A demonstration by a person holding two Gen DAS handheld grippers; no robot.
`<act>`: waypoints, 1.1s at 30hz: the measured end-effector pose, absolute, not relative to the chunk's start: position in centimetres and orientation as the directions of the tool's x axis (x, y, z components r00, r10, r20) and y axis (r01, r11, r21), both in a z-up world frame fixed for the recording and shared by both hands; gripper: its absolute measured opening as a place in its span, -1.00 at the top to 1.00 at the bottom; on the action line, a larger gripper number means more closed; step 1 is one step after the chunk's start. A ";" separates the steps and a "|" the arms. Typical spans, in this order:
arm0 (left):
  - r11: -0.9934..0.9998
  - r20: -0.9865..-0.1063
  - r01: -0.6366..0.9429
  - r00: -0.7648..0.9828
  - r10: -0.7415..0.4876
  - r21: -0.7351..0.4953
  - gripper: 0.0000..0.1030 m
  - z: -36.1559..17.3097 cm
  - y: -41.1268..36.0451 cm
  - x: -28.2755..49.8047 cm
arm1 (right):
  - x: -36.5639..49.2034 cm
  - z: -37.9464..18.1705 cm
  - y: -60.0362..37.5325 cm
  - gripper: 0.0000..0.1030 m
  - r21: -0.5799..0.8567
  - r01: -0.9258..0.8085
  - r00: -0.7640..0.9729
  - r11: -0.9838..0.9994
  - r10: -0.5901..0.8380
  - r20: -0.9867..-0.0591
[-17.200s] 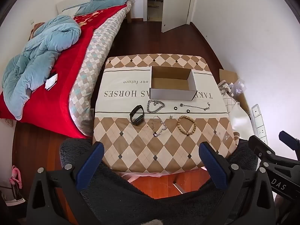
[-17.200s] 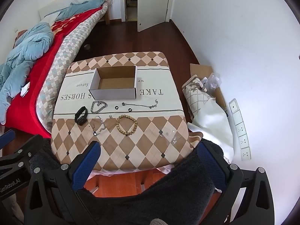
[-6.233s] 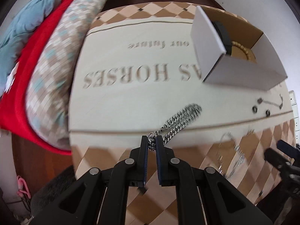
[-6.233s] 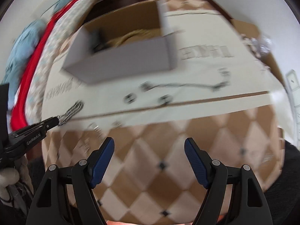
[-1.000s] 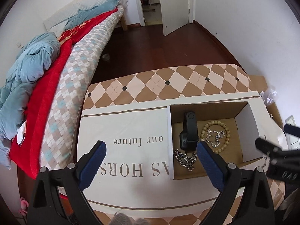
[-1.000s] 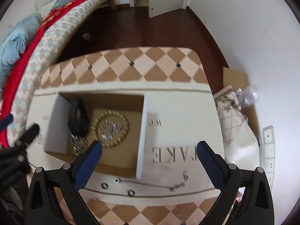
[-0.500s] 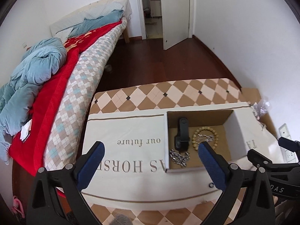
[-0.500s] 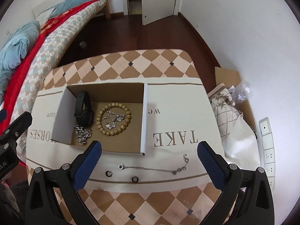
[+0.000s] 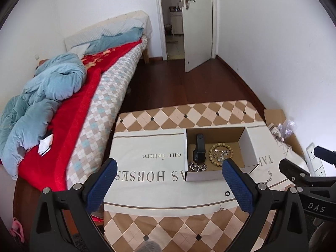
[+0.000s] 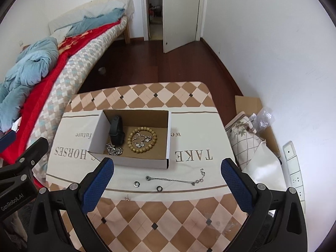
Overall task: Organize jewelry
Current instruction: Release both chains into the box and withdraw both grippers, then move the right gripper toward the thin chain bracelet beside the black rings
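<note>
In box (image 10: pixel 168 138): smart band (image 10: pixel 116 130), bead bracelet (image 10: pixel 142 139), curb chain (image 10: pixel 114 149).
Left out: thin chain (image 10: pixel 174 179), two rings (image 10: pixel 137 183) — on tablecloth (image 10: pixel 189 210).
Left gripper (image 9: pixel 168 181), right gripper (image 10: pixel 167 181): both spread wide — empty.

Checked tablecloth table (image 10: pixel 168 220), cardboard box (image 10: pixel 134 161), thin chain (image 10: pixel 174 180), two rings (image 10: pixel 137 183)

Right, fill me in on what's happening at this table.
A person with a gripper in each hand is sorting jewelry into a cardboard box. The black band, bead bracelet and chunky silver chain already lie inside. A thin chain and two small rings are on the tablecloth in front of the box. The left gripper and right gripper are open, holding nothing.
</note>
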State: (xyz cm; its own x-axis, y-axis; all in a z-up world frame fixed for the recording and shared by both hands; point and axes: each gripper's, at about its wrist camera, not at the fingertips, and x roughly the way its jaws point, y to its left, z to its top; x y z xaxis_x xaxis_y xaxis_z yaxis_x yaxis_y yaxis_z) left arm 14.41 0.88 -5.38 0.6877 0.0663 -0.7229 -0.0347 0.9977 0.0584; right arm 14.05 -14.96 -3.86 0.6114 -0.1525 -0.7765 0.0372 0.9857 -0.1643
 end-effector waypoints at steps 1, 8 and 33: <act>0.998 -0.720 -0.037 0.691 0.066 0.056 -0.97 -5.1 1.0 14.2 | 13.6 -3.5 -14.9 -1.00 -0.160 0.036 0.616 0.986 -0.148 -0.773; 0.998 -0.688 -0.043 0.723 0.066 0.051 -0.97 -3.1 1.0 12.0 | 11.4 -1.9 -14.4 -1.00 -0.143 0.025 0.642 0.989 -0.126 -0.756; 0.990 -0.899 0.105 0.435 0.038 0.093 -0.72 -17.5 -4.1 16.1 | 12.8 -11.3 -27.5 -0.53 0.042 0.259 0.487 0.965 -0.093 -0.868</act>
State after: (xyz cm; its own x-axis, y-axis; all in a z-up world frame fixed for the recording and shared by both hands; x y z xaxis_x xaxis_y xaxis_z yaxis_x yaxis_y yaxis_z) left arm 16.12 -4.10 -17.50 0.4355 0.0383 -0.8994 0.1051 0.9901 0.0930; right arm 12.83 -27.47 -11.30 0.4874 -0.0929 -0.8682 0.2594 0.9648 0.0424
